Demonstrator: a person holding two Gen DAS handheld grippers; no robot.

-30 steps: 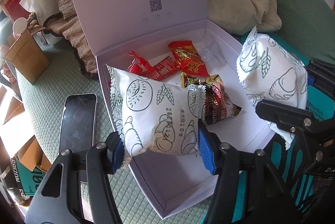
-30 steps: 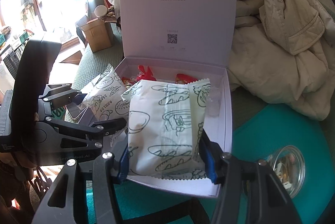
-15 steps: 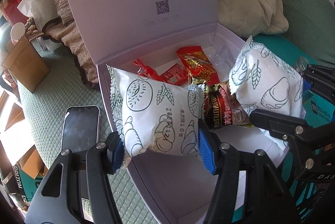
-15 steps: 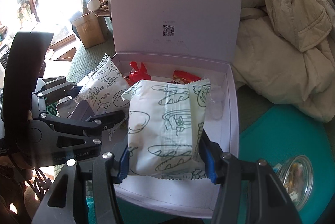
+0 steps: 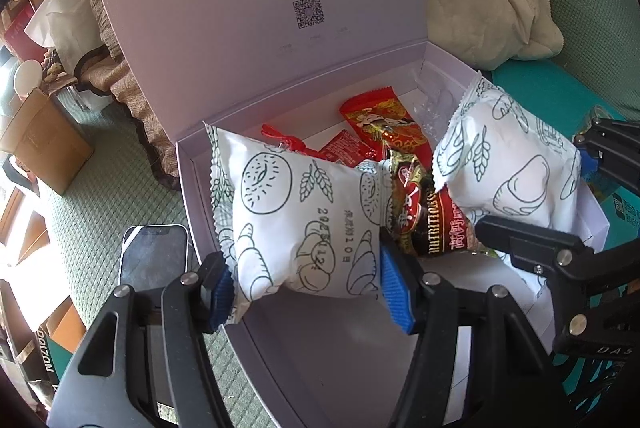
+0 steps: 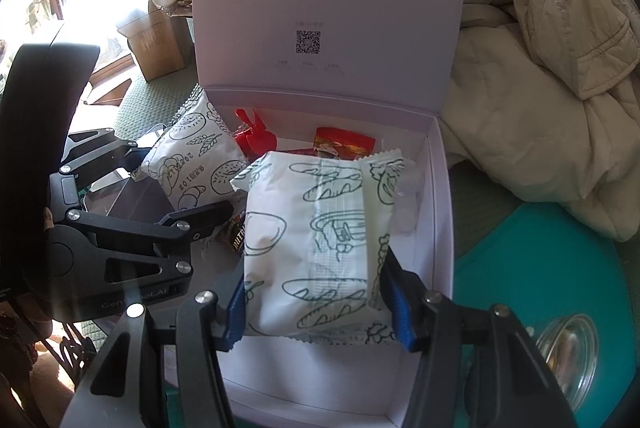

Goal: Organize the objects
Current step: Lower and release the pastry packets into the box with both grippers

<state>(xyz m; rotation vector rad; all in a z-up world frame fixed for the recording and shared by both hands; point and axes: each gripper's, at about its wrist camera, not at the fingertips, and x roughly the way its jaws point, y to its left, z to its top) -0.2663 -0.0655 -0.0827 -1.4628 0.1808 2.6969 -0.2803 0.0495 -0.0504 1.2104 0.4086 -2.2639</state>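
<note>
My left gripper (image 5: 306,292) is shut on a white bread packet with green drawings (image 5: 296,216), held over the left part of the open white box (image 5: 320,360). My right gripper (image 6: 318,304) is shut on a second white bread packet (image 6: 320,248), held over the box's right part (image 6: 440,228). That packet also shows in the left wrist view (image 5: 508,172). Red snack packets (image 5: 380,120) and a dark brown-red packet (image 5: 428,224) lie inside the box. The lid (image 6: 328,0) stands upright at the back.
A phone (image 5: 154,260) lies on the green cushion left of the box. A cardboard box (image 5: 40,136) stands further left. A beige jacket (image 6: 552,68) lies right of the box. A glass jar (image 6: 568,348) sits on a teal surface at the right.
Both grippers have moved forward and inward with their packets, so both packets now hang over the box. The box looms larger in both views.
</note>
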